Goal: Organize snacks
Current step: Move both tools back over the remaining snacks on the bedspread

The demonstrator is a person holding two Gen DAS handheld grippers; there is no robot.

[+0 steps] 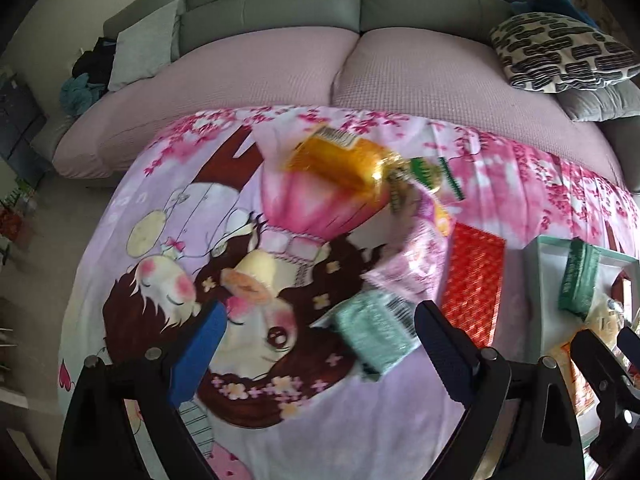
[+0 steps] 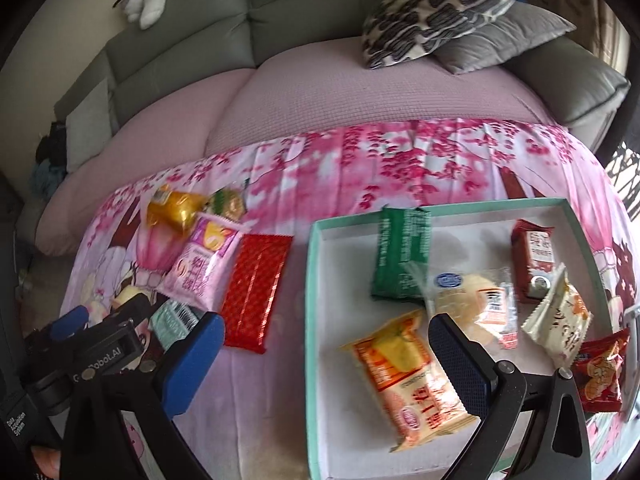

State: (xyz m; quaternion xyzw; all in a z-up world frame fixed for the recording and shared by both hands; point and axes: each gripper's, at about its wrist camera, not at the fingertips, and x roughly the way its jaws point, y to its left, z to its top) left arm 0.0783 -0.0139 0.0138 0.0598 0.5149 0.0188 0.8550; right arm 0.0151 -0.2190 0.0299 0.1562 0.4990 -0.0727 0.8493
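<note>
Left gripper (image 1: 320,340) and right gripper (image 2: 324,354) both wide open, empty, above snacks and tray (image 2: 316,240)

The tablecloth (image 2: 400,168) is pink with blossom print. The box (image 2: 314,320) has a mint-green rim. One cushion (image 2: 440,12) is cream with black marks.

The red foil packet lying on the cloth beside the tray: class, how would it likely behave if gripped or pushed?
The red foil packet looks flat and thin, so probably light and bendy. Its glossy wrapper may slip. It should not roll.
</note>
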